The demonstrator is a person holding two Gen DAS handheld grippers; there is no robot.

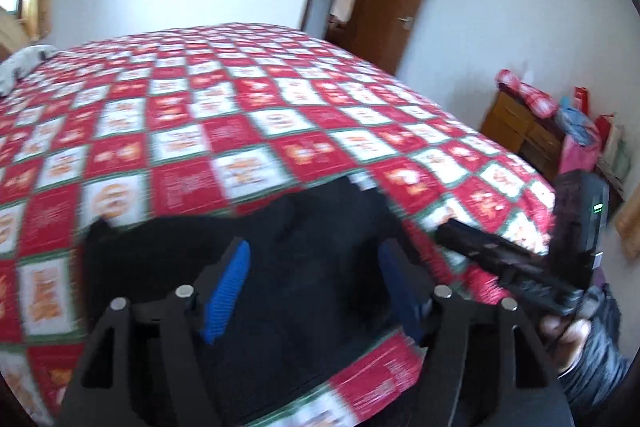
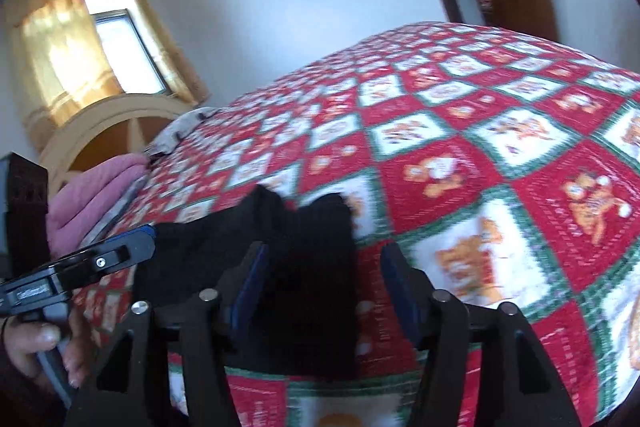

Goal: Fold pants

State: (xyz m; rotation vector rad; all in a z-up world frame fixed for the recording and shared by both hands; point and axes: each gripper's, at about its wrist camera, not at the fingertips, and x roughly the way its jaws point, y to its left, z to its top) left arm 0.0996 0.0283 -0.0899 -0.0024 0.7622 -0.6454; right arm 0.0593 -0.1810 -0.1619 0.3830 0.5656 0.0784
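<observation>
Black pants [image 1: 304, 267] lie bunched at the near edge of the bed [image 1: 248, 131], on its red-and-white checked cover. The left gripper [image 1: 316, 287] hovers right over them, jaws spread wide with nothing pinched: released, I'd say, so the cloth settles flat. To the right, the right gripper [image 2: 320, 291] likewise stands parted over the dark fabric, not clamping it. Looks like a fold just laid down.
</observation>
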